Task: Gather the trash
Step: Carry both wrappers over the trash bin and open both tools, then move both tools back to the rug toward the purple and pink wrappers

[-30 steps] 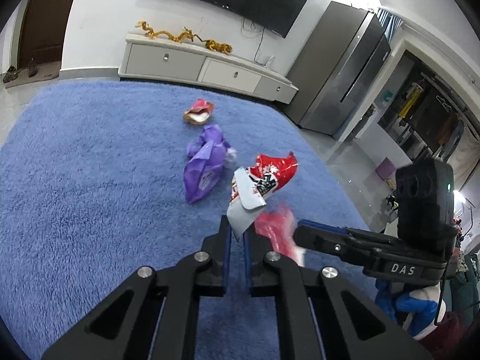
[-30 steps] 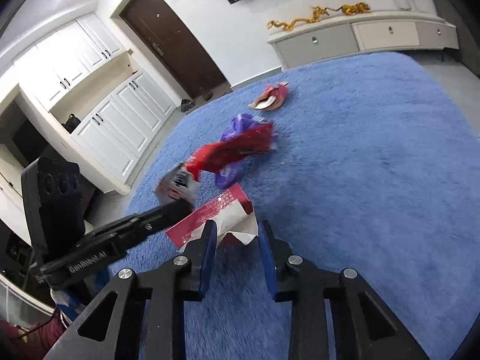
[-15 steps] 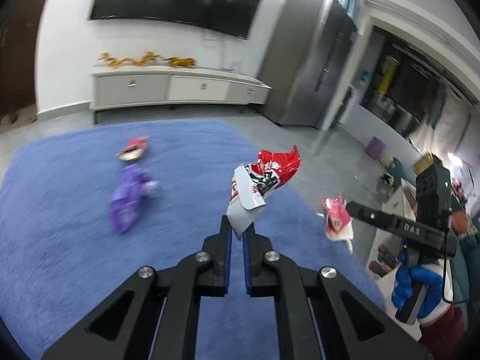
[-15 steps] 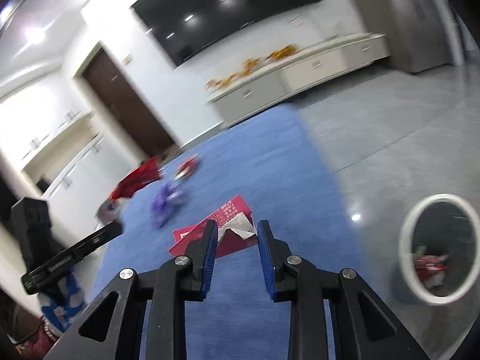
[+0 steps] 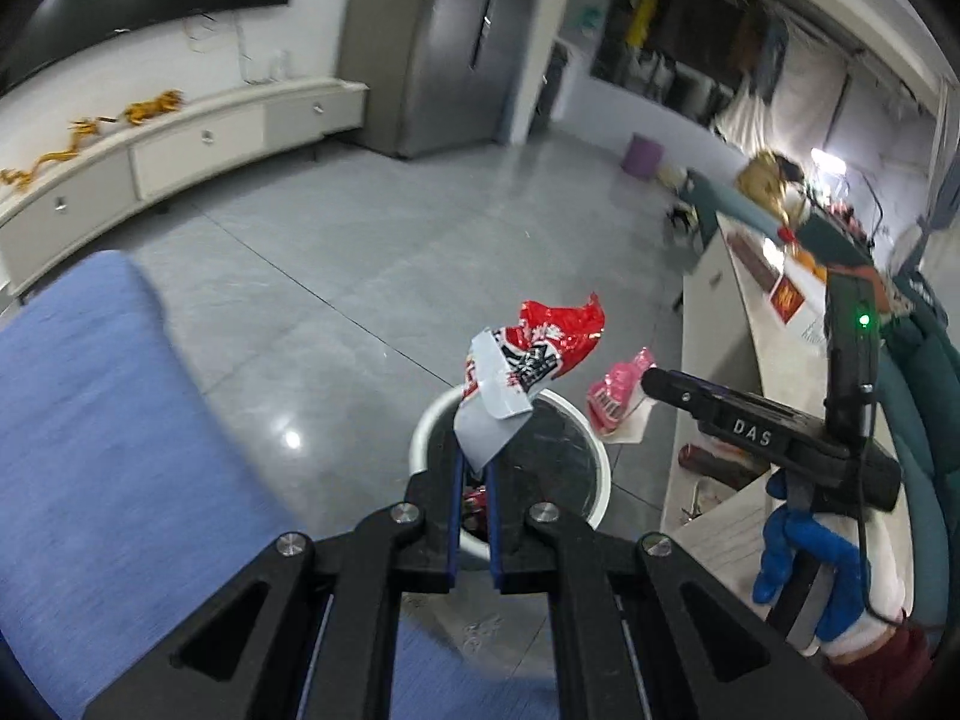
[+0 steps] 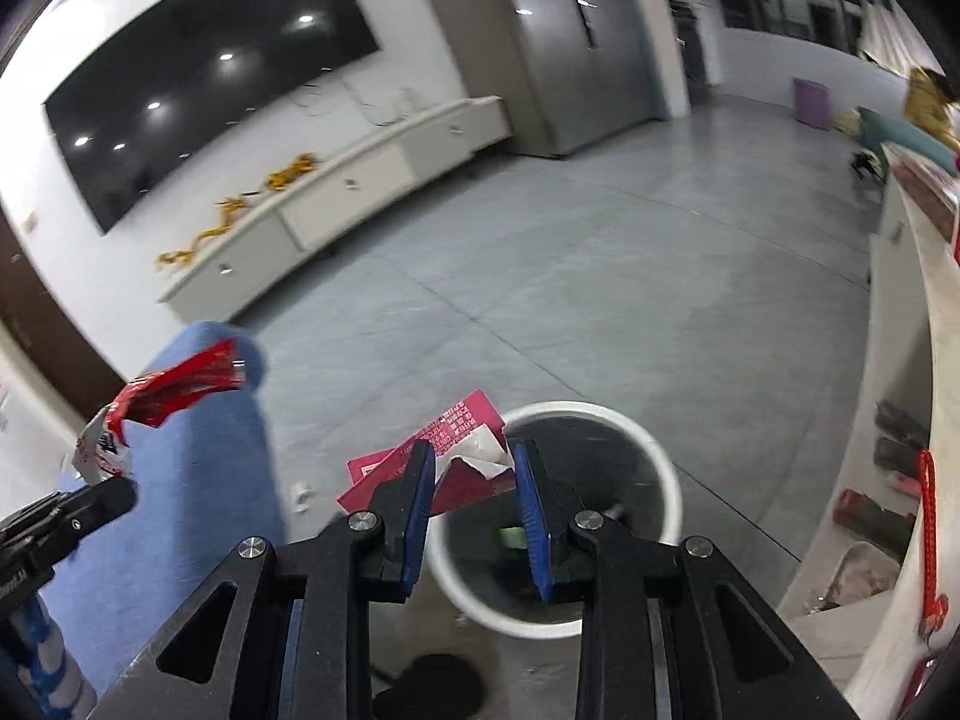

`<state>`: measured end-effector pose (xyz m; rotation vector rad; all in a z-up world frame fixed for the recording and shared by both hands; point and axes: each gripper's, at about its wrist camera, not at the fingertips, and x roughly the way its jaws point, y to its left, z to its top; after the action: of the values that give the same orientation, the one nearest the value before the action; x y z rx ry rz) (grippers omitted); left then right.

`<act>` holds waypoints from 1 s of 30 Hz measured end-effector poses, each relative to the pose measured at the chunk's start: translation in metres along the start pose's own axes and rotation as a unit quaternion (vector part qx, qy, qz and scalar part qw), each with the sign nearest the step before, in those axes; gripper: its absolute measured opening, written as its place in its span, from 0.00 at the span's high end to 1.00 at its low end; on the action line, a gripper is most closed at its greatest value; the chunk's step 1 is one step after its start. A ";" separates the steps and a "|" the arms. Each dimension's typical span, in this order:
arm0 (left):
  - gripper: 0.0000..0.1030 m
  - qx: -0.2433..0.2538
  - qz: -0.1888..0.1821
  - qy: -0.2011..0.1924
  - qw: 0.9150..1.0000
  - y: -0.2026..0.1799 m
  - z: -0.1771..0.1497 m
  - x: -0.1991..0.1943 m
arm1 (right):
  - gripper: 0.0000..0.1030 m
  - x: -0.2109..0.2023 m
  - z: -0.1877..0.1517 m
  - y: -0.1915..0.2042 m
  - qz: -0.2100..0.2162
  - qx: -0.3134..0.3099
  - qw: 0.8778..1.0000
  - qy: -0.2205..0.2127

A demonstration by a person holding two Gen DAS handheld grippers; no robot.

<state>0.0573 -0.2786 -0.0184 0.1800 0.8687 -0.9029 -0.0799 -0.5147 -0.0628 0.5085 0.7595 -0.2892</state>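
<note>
My left gripper (image 5: 473, 474) is shut on a red and silver snack wrapper (image 5: 528, 360) and holds it above a white round trash bin (image 5: 576, 420) on the grey floor. My right gripper (image 6: 471, 468) is shut on a pink torn packet (image 6: 444, 450) and holds it over the near left rim of the same bin (image 6: 666, 480). In the left wrist view the right gripper (image 5: 645, 381) comes in from the right with the pink packet (image 5: 618, 396) at the bin's right rim. In the right wrist view the left gripper (image 6: 120, 489) sits at the left with the red wrapper (image 6: 174, 390).
A blue carpet (image 5: 108, 432) lies to the left of the bin. A white counter (image 5: 720, 312) with clutter stands close on the right. A low white TV cabinet (image 6: 336, 192) and a grey fridge (image 6: 570, 36) stand far back across the grey floor.
Both grippers have swung right, off the carpet, and now hold their wrappers over the trash bin. The purple wrapper and other litter on the carpet have left view.
</note>
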 end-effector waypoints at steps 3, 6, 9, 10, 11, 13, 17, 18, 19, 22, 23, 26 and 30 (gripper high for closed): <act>0.93 -0.004 -0.012 0.030 0.999 -0.014 0.014 0.047 | 0.72 0.018 0.000 -0.017 -0.015 0.015 1.000 0.012; 0.92 -0.019 -0.029 0.061 0.998 -0.018 0.019 0.086 | 0.72 0.036 -0.001 -0.028 -0.026 0.028 0.999 0.025; 0.92 -0.029 -0.037 0.083 0.995 -0.016 0.021 0.110 | 0.62 0.048 -0.003 -0.037 -0.033 0.037 0.998 0.038; 0.92 -0.034 -0.043 0.094 0.994 -0.016 0.022 0.118 | 0.60 0.053 -0.003 -0.039 -0.036 0.040 0.998 0.041; 0.92 -0.036 -0.045 0.099 0.993 -0.015 0.022 0.121 | 0.60 0.055 -0.004 -0.042 -0.036 0.043 0.998 0.043; 0.92 -0.041 -0.049 0.099 0.993 -0.014 0.024 0.125 | 0.59 0.059 -0.005 -0.045 -0.033 0.052 0.997 0.045; 0.92 -0.046 -0.050 0.091 0.994 -0.008 0.018 0.111 | 0.58 0.058 -0.002 -0.044 -0.030 0.054 0.997 0.044; 0.92 -0.047 -0.049 0.090 0.994 -0.008 0.018 0.110 | 0.58 0.055 -0.002 -0.043 -0.029 0.053 0.997 0.043; 0.92 -0.050 -0.049 0.088 0.994 -0.009 0.017 0.107 | 0.57 0.052 -0.001 -0.042 -0.028 0.053 0.997 0.041; 0.83 -0.058 -0.052 0.076 0.994 -0.008 0.019 0.092 | 0.56 0.040 0.000 -0.039 -0.026 0.053 0.998 0.030; 0.64 -0.059 -0.051 0.072 0.994 -0.007 0.020 0.086 | 0.55 0.037 0.000 -0.037 -0.025 0.054 0.998 0.027; 0.45 -0.062 -0.040 0.039 0.997 -0.006 0.020 0.061 | 0.55 0.019 0.001 -0.030 -0.021 0.052 0.998 0.014; 0.45 -0.065 -0.037 0.009 0.997 -0.002 0.021 0.021 | 0.55 -0.010 0.001 -0.016 -0.015 0.042 0.999 -0.004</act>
<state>0.0747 -0.3027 -0.0201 0.0434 0.9517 -0.9117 -0.0932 -0.5285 -0.0601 0.5746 0.7497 -0.3512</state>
